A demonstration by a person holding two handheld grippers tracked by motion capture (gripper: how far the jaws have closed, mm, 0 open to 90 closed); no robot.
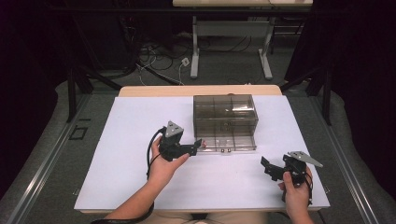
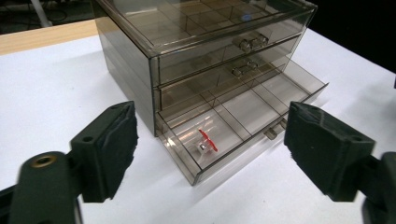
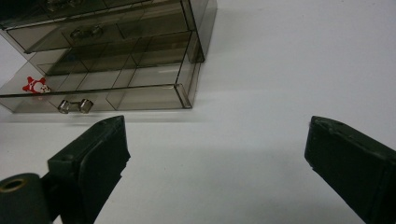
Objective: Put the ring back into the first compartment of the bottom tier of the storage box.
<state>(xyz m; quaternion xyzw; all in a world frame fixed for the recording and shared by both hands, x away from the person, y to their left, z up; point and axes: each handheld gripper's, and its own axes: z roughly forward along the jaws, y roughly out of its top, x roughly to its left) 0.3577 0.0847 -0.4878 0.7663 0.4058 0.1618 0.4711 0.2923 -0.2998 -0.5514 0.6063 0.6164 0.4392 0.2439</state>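
Observation:
A smoky clear drawer cabinet stands on the white table sheet. Its bottom drawer is pulled out. A small red item lies in the drawer's left front compartment. My left gripper hangs open just in front of that corner of the drawer, nothing between its jaws. My right gripper is open too, low over the sheet, right of and nearer than the drawer.
The two upper drawers are closed, each with a pair of small knobs. The table's wooden far edge shows behind the cabinet. Beyond it, a white desk frame and cables lie on the floor. Bare sheet spreads left and front.

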